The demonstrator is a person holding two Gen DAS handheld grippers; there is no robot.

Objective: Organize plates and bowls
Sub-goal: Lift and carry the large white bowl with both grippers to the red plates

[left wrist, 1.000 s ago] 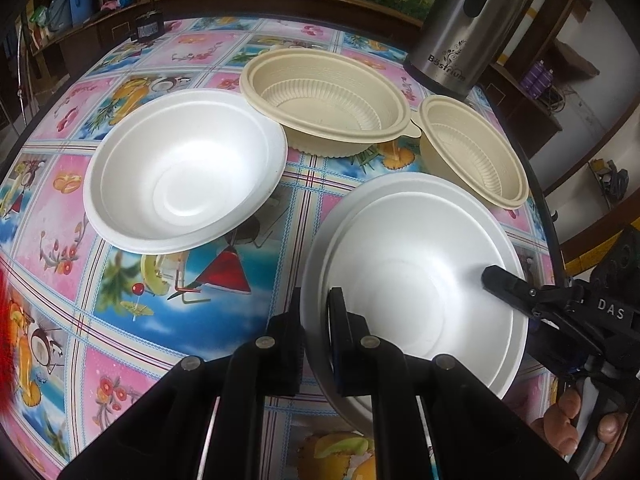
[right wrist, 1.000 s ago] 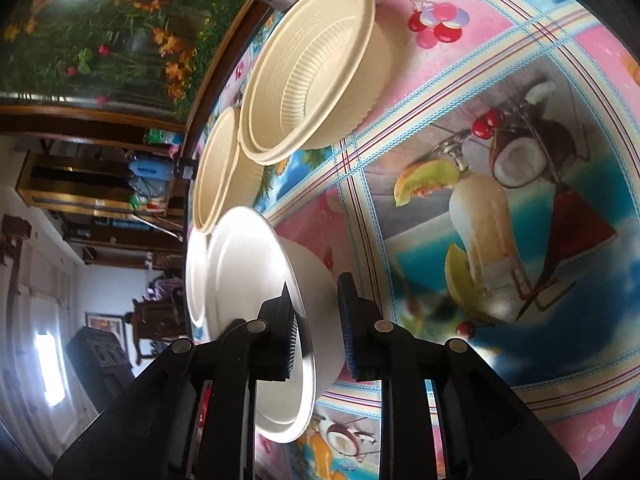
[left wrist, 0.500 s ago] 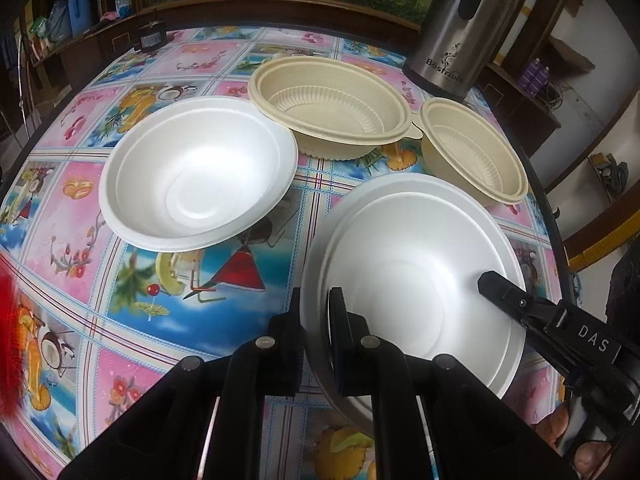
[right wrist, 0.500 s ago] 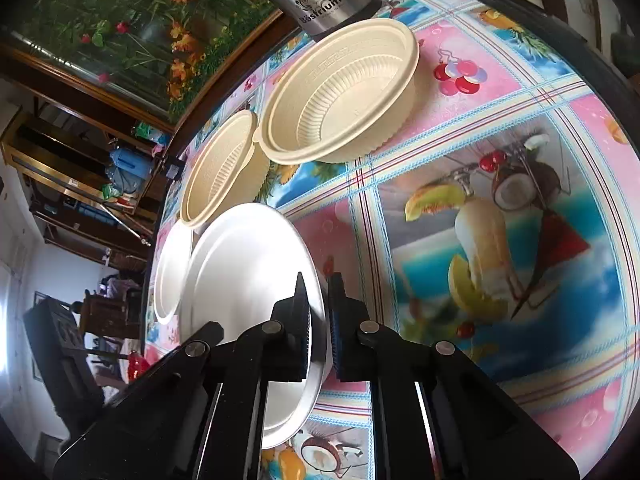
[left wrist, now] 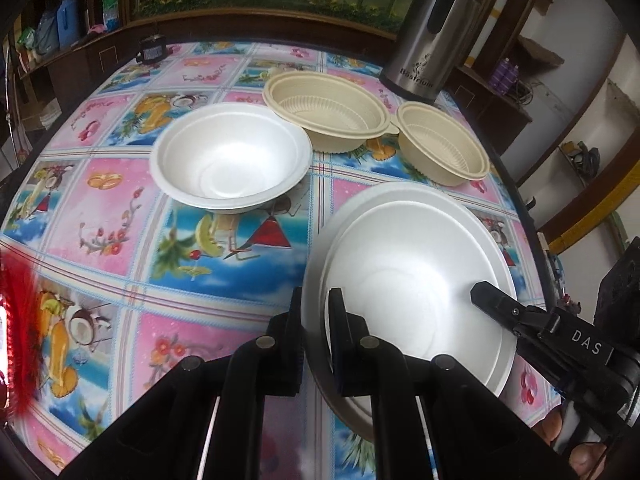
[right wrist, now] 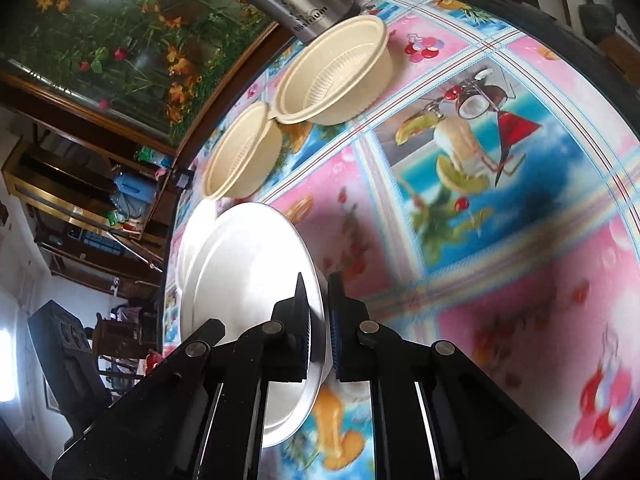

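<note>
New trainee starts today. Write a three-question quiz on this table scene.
1. True or false: both tools grip the same white bowl.
2. How many beige bowls are on the table?
A) one B) two C) three
3. Fill in: the metal ____ stands behind the beige bowls.

Key: 1 true: left tool and right tool pinch opposite rims. 2 B: large beige bowl, small beige bowl. 3 kettle.

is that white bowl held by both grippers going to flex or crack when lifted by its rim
The white bowl looks like thin foam, so probably very light. Both the left hand-held gripper and right hand-held gripper pinch its rim, which may dent or bend. Squeezing harder could crack it.
</note>
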